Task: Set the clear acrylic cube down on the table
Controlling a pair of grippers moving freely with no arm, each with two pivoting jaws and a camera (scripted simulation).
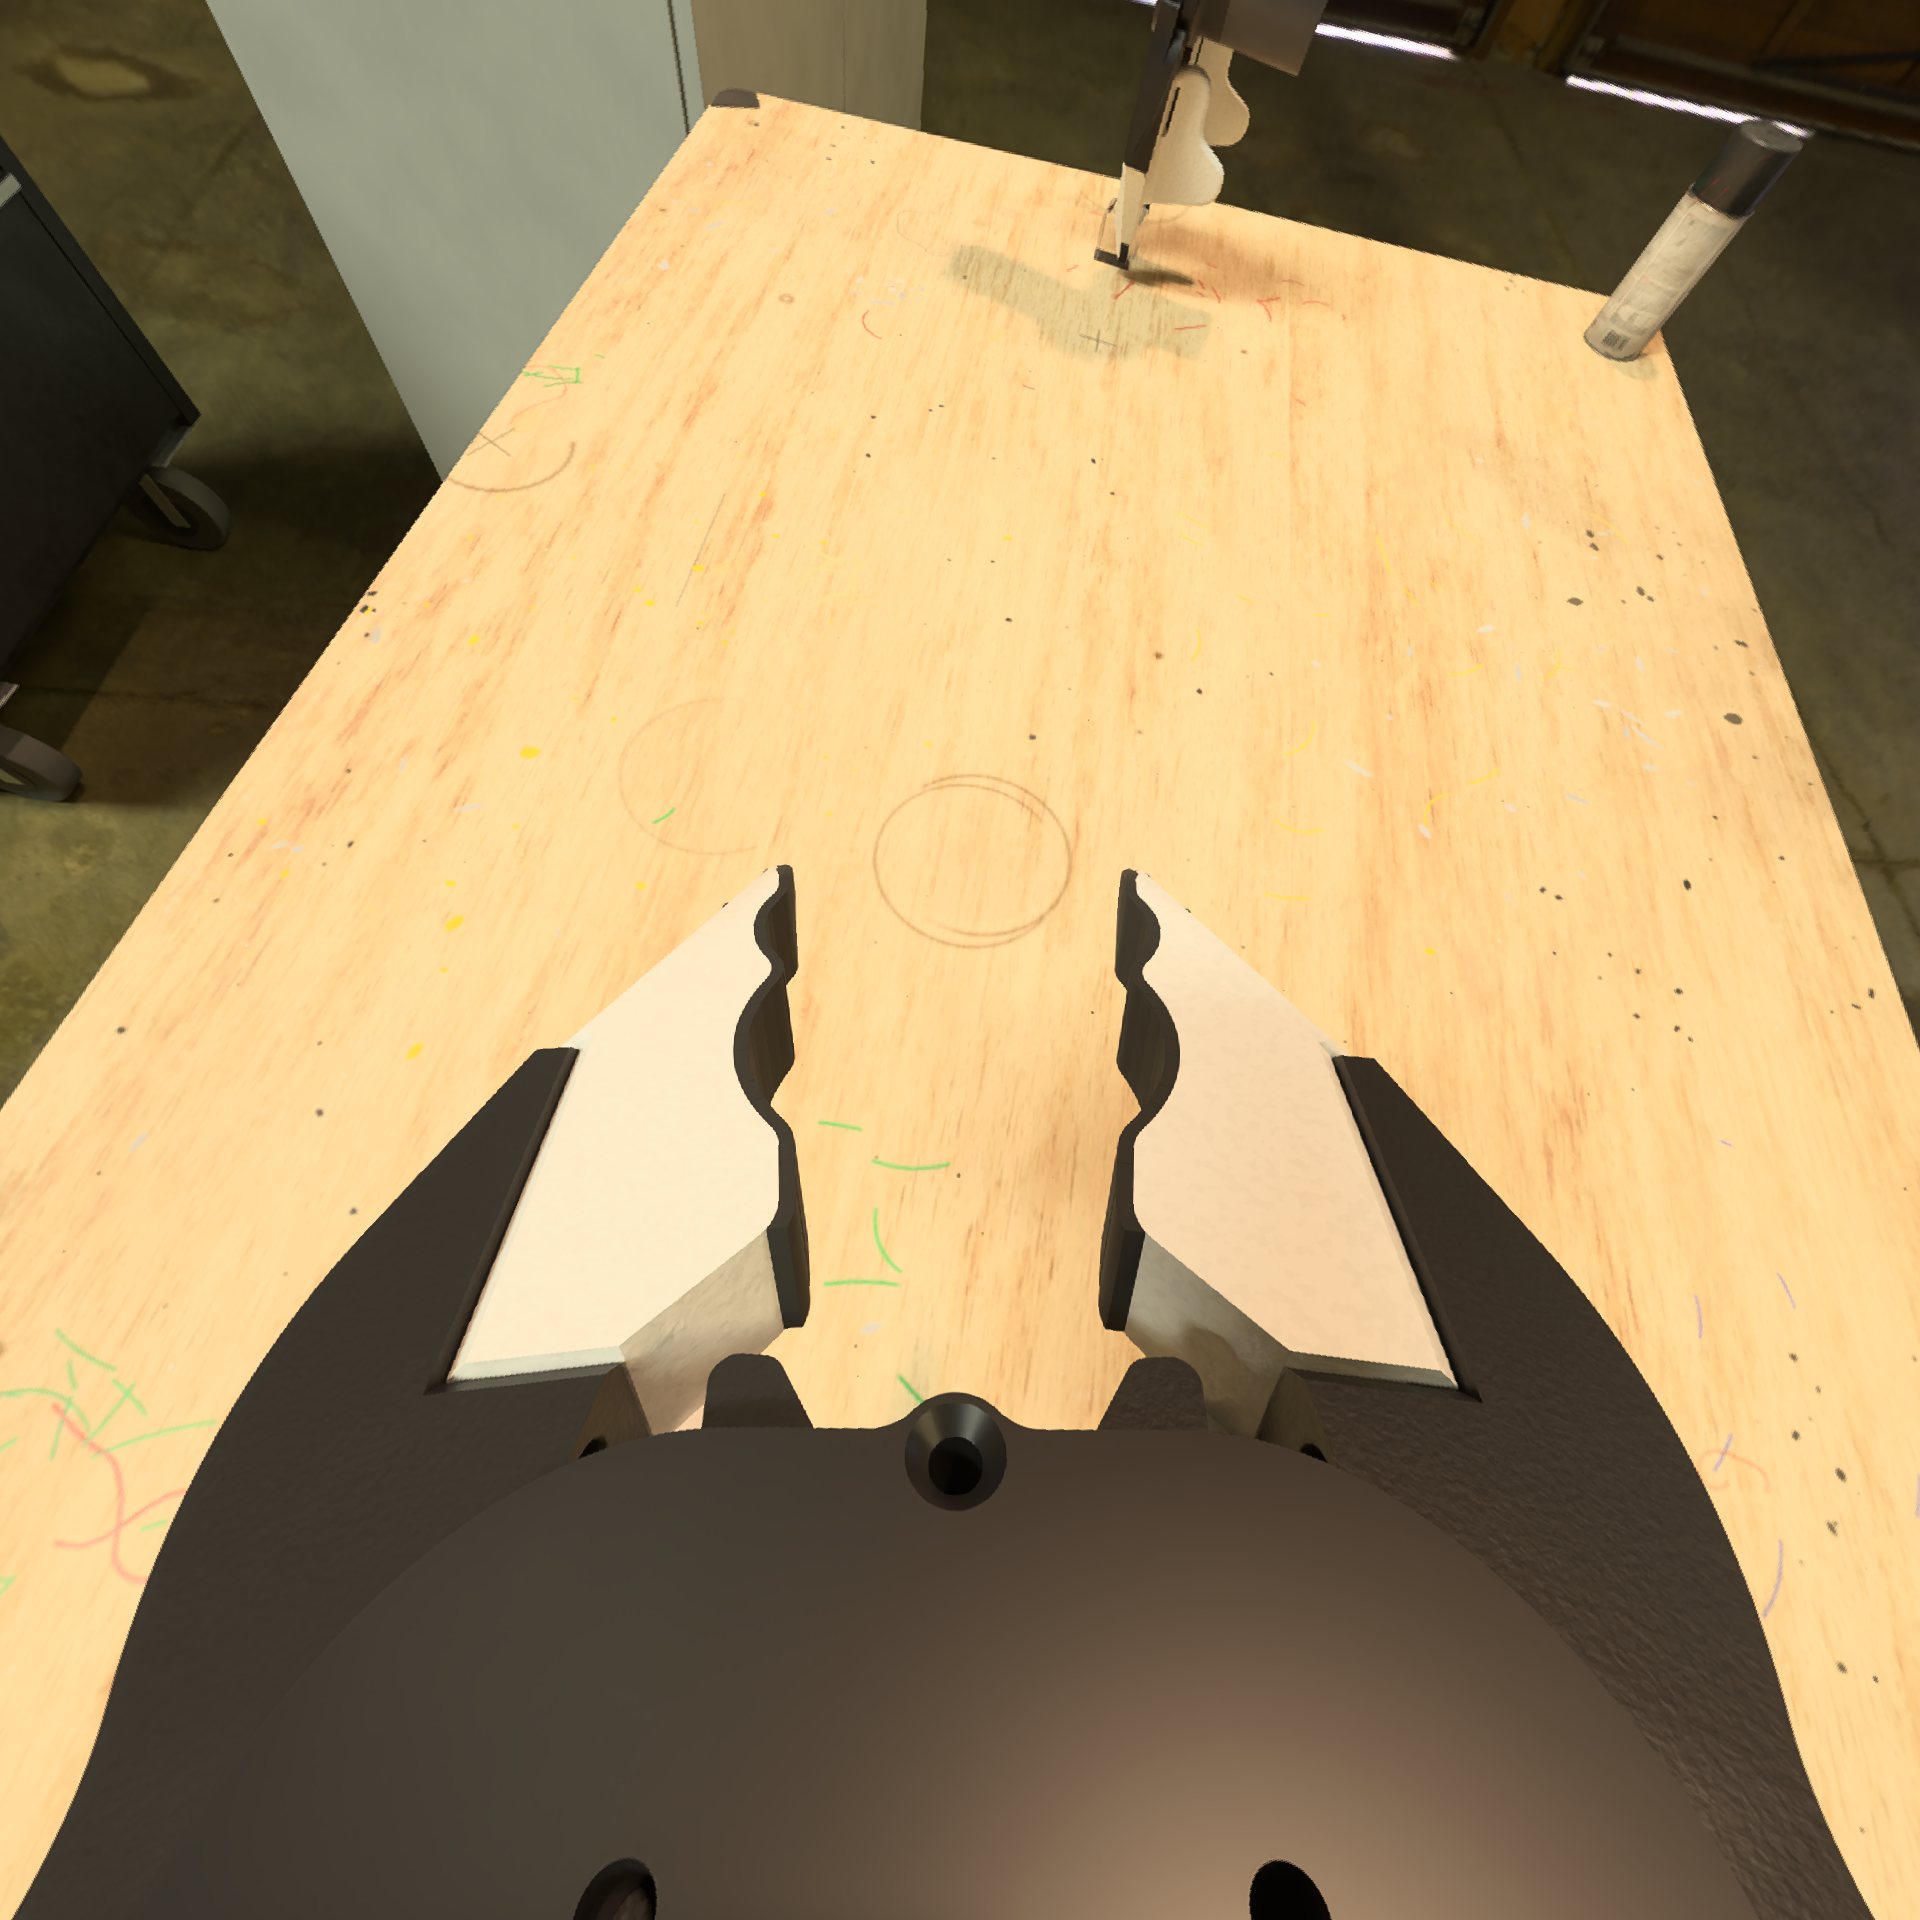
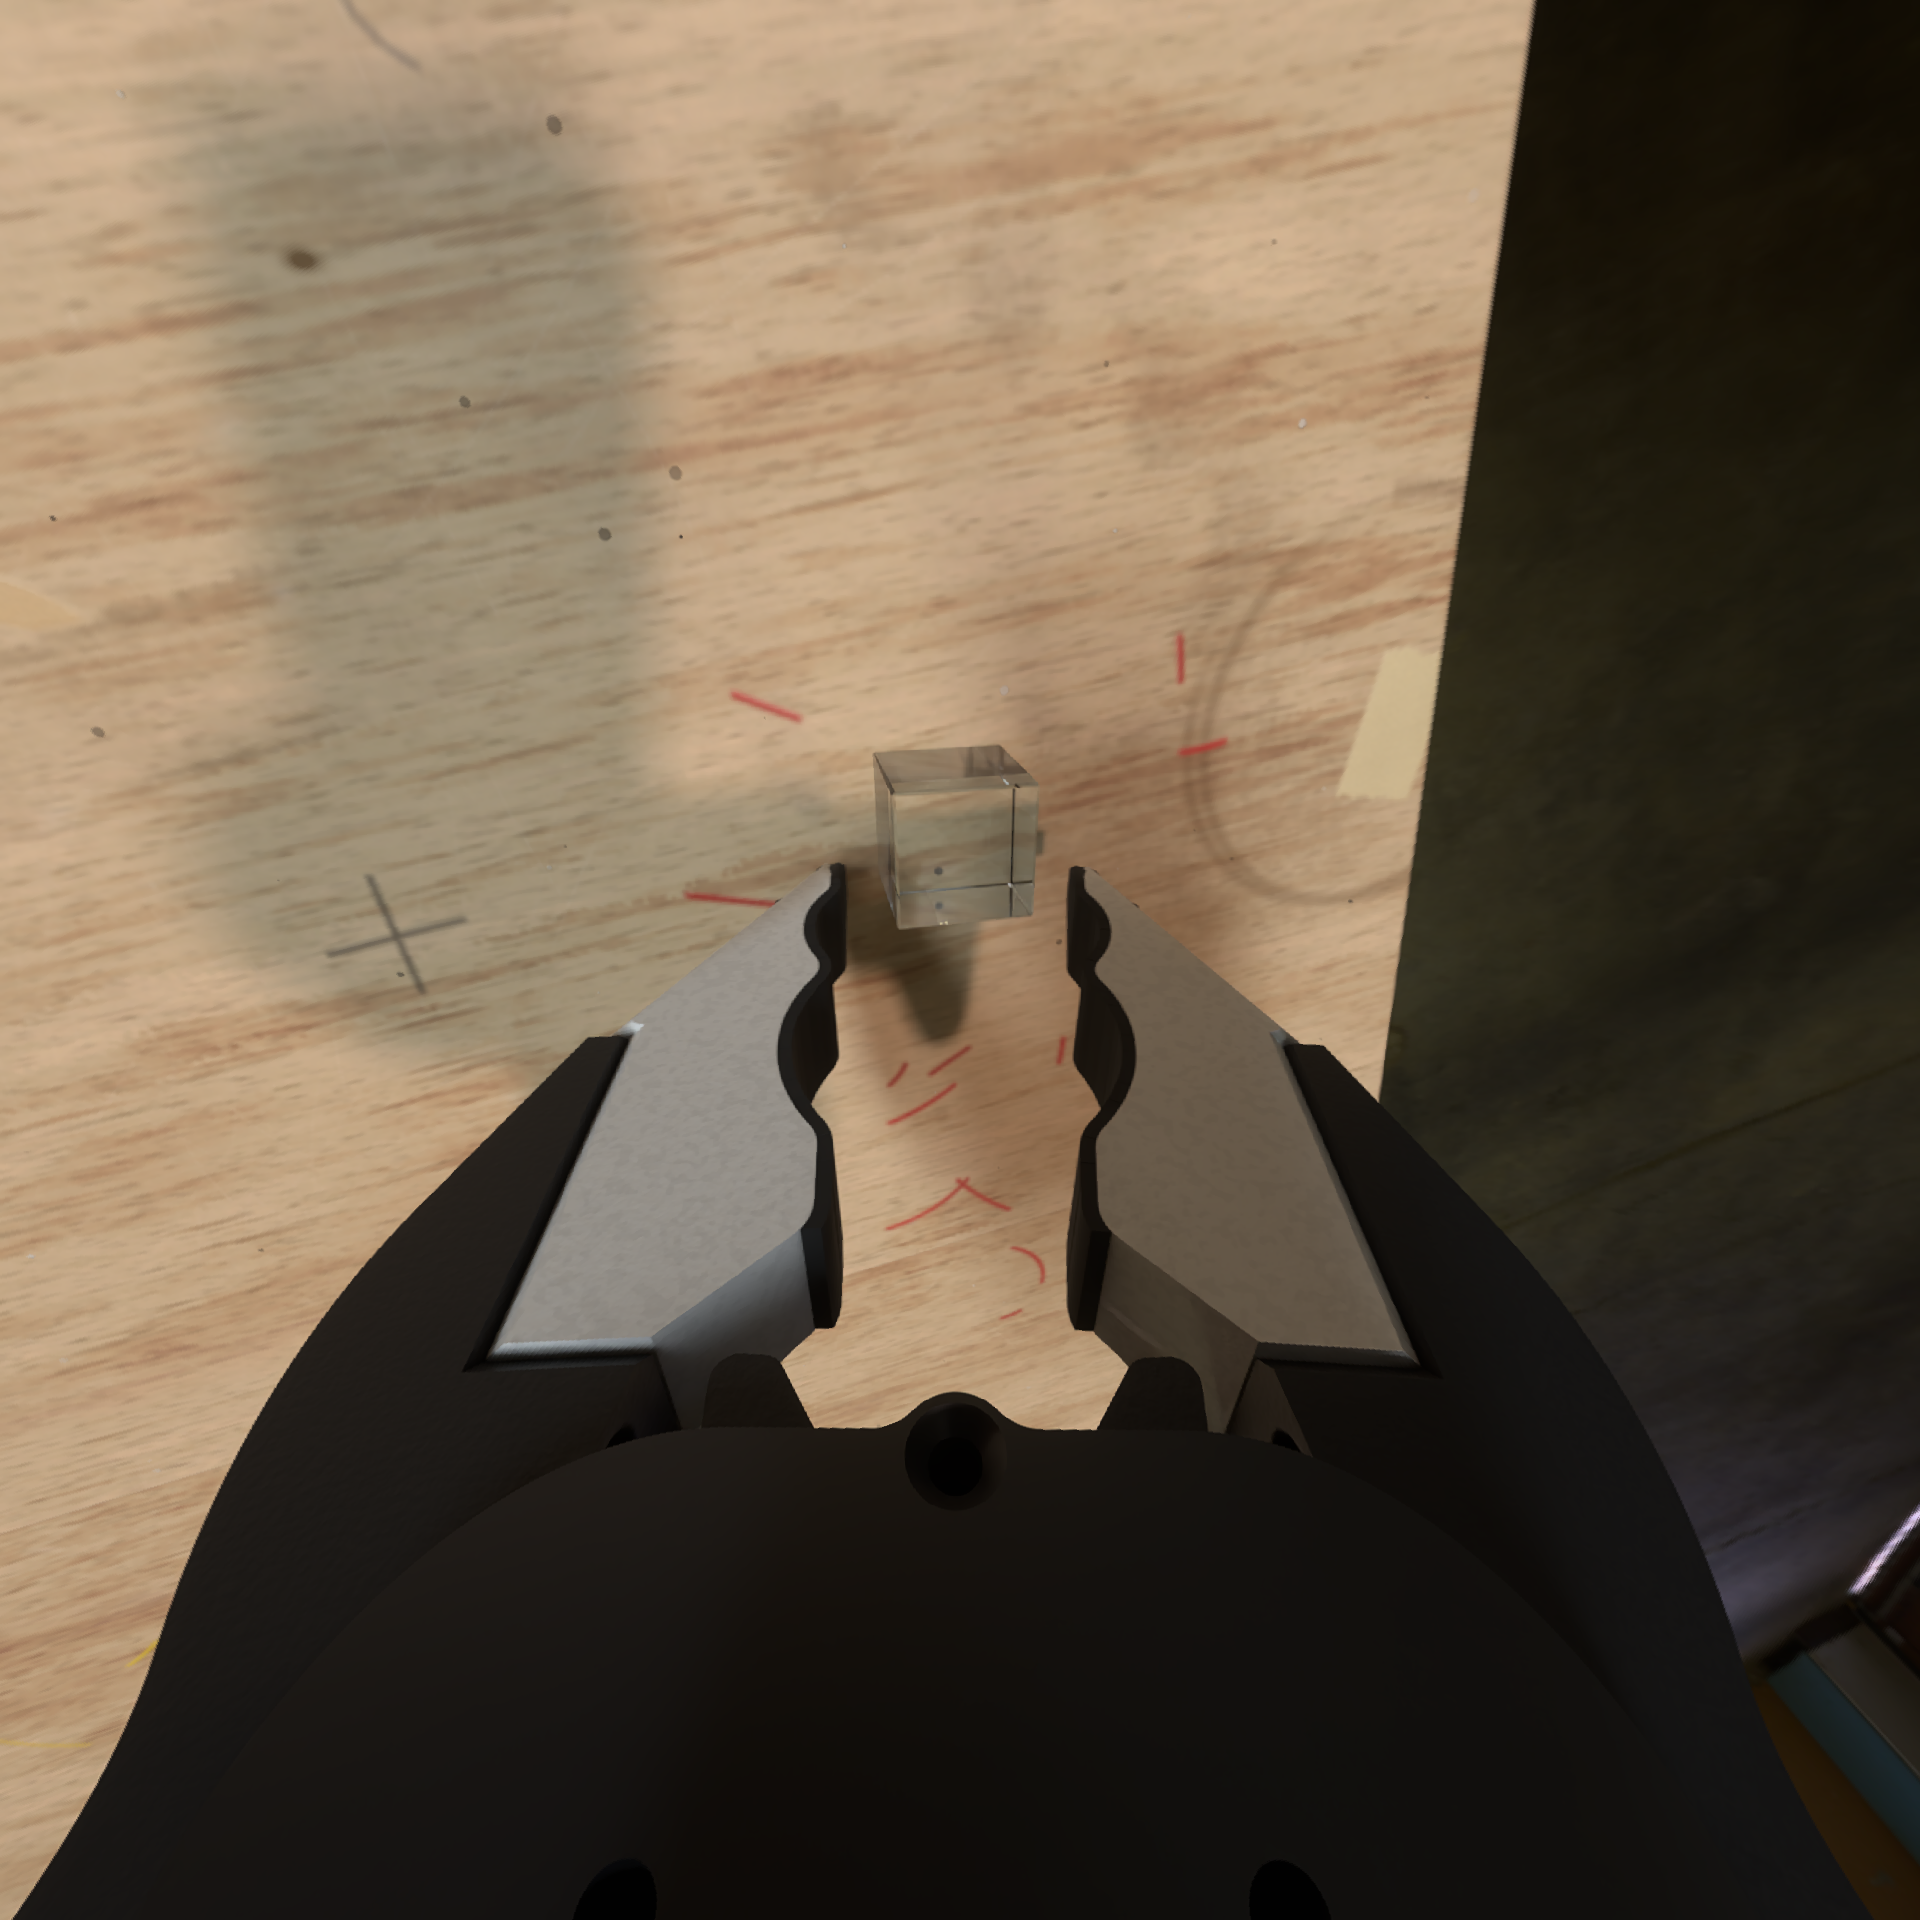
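Observation:
The clear acrylic cube (image 2: pixel 951 831) sits just past the tips of my right gripper (image 2: pixel 956 875), in line with the gap. The jaws are open and wider than the cube, and neither finger touches it. A small dark shadow lies on the wooden table (image 2: pixel 416 520) under the cube on my side; I cannot tell whether it touches the wood. In the left wrist view the right gripper (image 1: pixel 1120 249) points down at the far end of the table (image 1: pixel 1039 623); the cube does not show there. My left gripper (image 1: pixel 956 883) is open and empty above the near part of the table.
A tall spray can (image 1: pixel 1683 239) stands at the table's far right corner. The table's edge runs close to the right of the cube, with dark floor (image 2: pixel 1662 623) beyond it. A strip of tape (image 2: pixel 1387 722) lies by that edge. A black wheeled cabinet (image 1: pixel 62 468) stands left of the table.

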